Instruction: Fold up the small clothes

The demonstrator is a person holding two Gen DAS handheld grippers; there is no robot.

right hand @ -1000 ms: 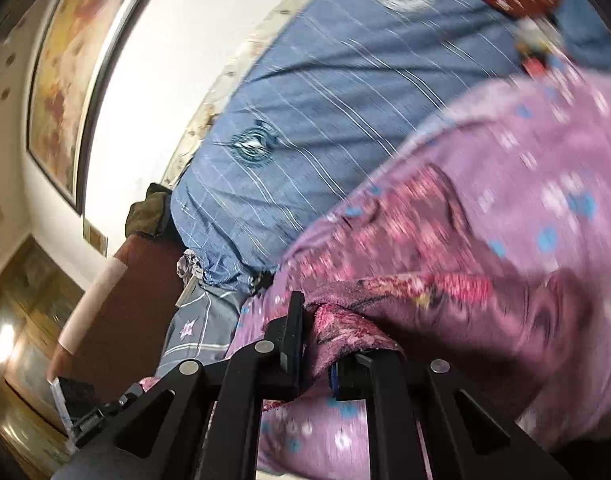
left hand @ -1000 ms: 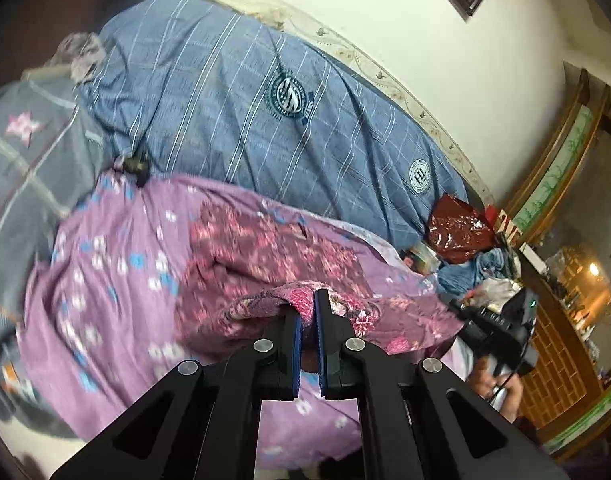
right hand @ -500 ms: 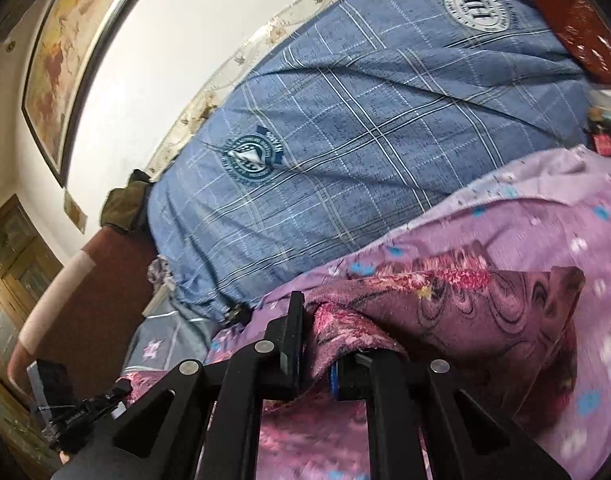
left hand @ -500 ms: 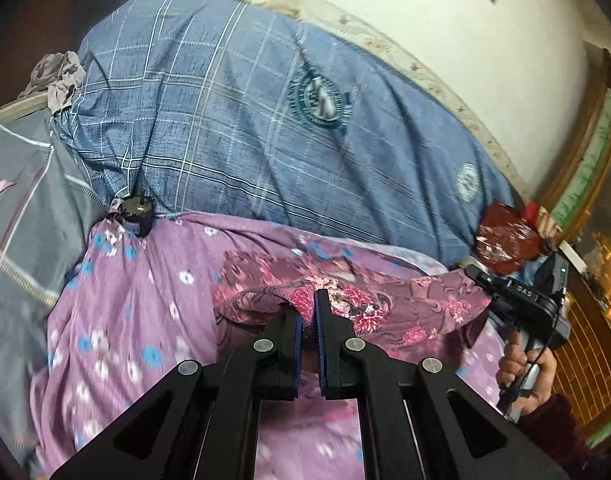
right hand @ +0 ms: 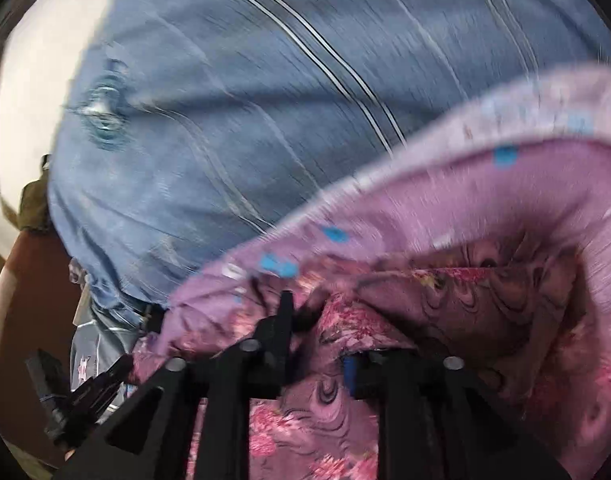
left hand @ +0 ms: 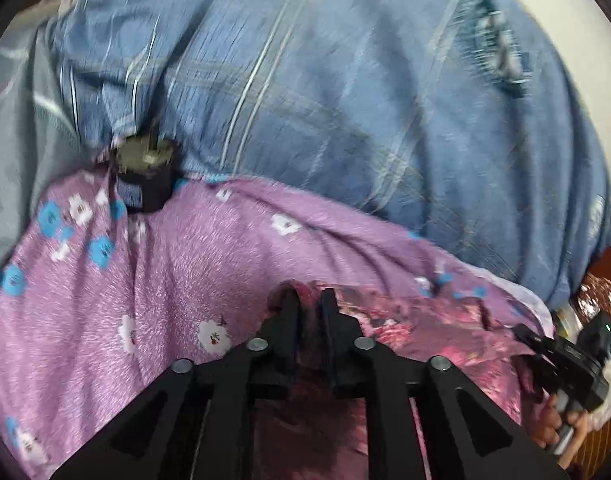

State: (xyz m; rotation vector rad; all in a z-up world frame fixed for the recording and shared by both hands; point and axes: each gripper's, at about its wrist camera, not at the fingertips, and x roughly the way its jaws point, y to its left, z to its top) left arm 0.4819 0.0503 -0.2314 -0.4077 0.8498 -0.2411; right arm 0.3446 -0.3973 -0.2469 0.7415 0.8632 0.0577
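In the left wrist view, the left gripper (left hand: 308, 300) is pinching an edge of the dark floral garment (left hand: 417, 328), its fingers (left hand: 287, 316) nearly together with cloth bunched between them. The garment is lying on the purple flowered sheet (left hand: 177, 280), stretching rightward from the grip. Compared with half a second ago, the camera is sitting much closer to the bedding: the blue checked quilt (left hand: 345, 100) is now filling the upper frame and blurring, and the wall has almost gone from view. The small black object (left hand: 145, 176) at the quilt's edge is looming far larger. At the lower right, the right gripper (left hand: 561, 360) is showing in a hand (left hand: 561, 432), lower and nearer the frame edge than before.

In the right wrist view, the right gripper (right hand: 317, 320) is gripping a fold of the garment (right hand: 465, 300); its jaws are standing a little apart with thick cloth packed between them. The sheet (right hand: 445, 200) is curling up over the garment, where earlier it lay flatter. The quilt (right hand: 245, 100) is smearing with motion, and the picture frame seen earlier has dropped out. The left gripper (right hand: 85, 392) is showing at the lower left.
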